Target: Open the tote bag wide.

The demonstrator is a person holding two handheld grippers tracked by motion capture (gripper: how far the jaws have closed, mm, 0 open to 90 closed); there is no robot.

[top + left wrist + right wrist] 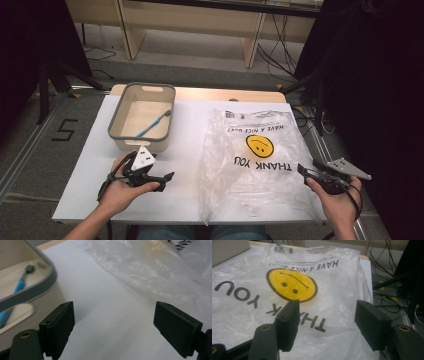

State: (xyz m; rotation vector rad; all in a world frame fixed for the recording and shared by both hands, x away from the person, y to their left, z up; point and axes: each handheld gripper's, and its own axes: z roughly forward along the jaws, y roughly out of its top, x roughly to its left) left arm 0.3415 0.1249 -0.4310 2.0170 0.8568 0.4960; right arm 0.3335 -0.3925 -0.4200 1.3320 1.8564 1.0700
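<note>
Plastic bag [252, 160] flat on table [185, 150]; right tongs [327, 322] over it (agape, empty).

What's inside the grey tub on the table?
A blue toothbrush lies slantwise on the floor of the tub, bristle end toward the far right corner. The near wall hides the strip of floor right behind it, so anything there can't be seen.

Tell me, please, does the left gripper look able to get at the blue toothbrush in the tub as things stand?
Probably yes. The left gripper stands open and empty just in front of the tub, whose top is open, and the blue toothbrush lies alone inside. Only the near wall lies between them, so it would likely reach in from above.
</note>
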